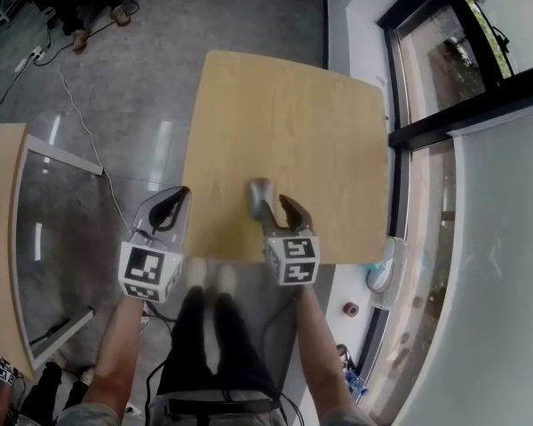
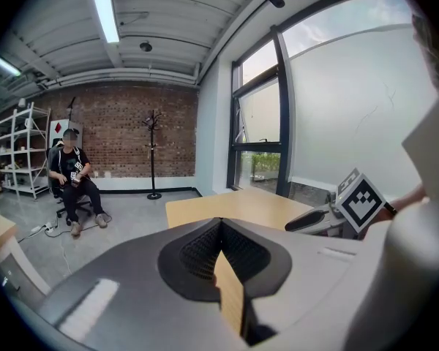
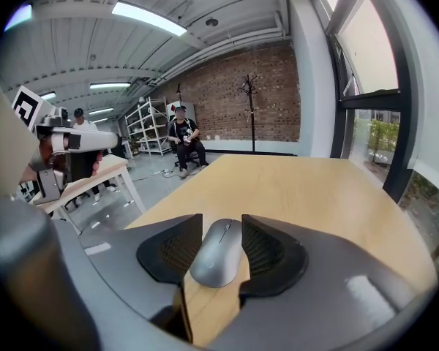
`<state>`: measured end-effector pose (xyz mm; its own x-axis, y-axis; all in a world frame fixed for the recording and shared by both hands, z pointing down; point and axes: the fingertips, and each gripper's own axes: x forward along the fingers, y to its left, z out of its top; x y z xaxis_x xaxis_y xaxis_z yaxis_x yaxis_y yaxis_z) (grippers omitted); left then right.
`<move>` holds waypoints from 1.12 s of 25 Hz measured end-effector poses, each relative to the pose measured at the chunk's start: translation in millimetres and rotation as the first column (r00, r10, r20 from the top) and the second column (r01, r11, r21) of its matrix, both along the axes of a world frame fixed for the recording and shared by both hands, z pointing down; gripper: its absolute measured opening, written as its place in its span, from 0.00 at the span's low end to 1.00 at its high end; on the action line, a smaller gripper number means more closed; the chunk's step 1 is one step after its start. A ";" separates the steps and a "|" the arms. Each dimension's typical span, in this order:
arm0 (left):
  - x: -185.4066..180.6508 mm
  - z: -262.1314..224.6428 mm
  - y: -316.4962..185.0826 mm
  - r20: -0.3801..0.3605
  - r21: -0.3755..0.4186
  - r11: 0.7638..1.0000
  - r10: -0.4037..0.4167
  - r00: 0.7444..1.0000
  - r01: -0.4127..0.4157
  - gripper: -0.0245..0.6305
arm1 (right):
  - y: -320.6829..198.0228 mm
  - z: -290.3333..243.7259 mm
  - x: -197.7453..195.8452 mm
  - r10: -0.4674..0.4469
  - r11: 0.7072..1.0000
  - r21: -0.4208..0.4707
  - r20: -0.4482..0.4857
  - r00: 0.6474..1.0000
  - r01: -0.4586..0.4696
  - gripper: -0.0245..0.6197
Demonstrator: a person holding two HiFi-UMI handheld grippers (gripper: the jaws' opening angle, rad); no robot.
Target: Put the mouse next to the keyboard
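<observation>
A square light-wood table (image 1: 293, 122) stands on a grey concrete floor beside tall windows. The head view shows no keyboard, so the placing cannot be judged done. The smooth grey computer mouse (image 1: 259, 193) lies near the table's front edge. Left gripper view — the left gripper (image 2: 219, 229) hovers off the table's side, jaws together and empty. Right gripper view — the right gripper (image 3: 221, 225), tilted downward, straddles the mouse, jaws parted, pads apparently clear of it.

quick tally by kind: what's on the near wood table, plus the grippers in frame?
mouse: 1
grippers: 2 (left gripper, right gripper)
total: 3
</observation>
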<state>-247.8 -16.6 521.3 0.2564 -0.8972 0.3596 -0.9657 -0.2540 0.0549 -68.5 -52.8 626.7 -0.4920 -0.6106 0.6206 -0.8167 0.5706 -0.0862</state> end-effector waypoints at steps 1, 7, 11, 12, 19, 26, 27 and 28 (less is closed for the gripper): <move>-1.1 3.6 -0.2 -0.006 -0.006 1.000 0.000 1.000 0.000 0.04 | -1.1 4.2 -1.4 0.002 1.000 -0.006 -0.002 1.000 -0.002 0.32; -2.5 20.4 -2.6 -0.022 -0.029 1.000 0.003 1.000 -0.004 0.04 | -7.0 26.0 -12.6 0.018 0.998 -0.065 -0.012 1.000 -0.019 0.46; -1.4 26.4 -2.1 -0.025 -0.038 0.999 0.012 1.000 -0.013 0.04 | -11.9 42.0 -17.0 0.033 0.995 -0.095 -0.057 0.998 -0.039 0.50; -0.5 27.2 -1.5 -0.021 -0.037 0.999 0.018 1.000 -0.019 0.04 | -12.7 46.0 -17.1 0.036 0.994 -0.103 -0.069 0.997 -0.043 0.52; -0.9 30.3 -2.4 -0.019 -0.050 0.998 0.026 0.999 -0.026 0.04 | -16.2 57.5 -18.8 0.057 0.988 -0.137 -0.102 0.993 -0.070 0.56; -3.7 33.3 -2.4 -0.019 -0.054 0.998 0.025 1.000 -0.026 0.04 | -15.1 65.1 -20.3 0.076 0.985 -0.142 -0.133 0.988 -0.095 0.57; -5.3 33.3 -2.4 -0.023 -0.054 0.998 0.022 0.999 -0.023 0.04 | -14.8 65.9 -20.9 0.076 0.986 -0.140 -0.140 0.987 -0.095 0.57; -6.9 33.5 -2.0 -0.027 -0.055 0.998 0.019 0.999 -0.020 0.04 | -14.5 66.4 -21.2 0.076 0.986 -0.138 -0.146 0.986 -0.096 0.57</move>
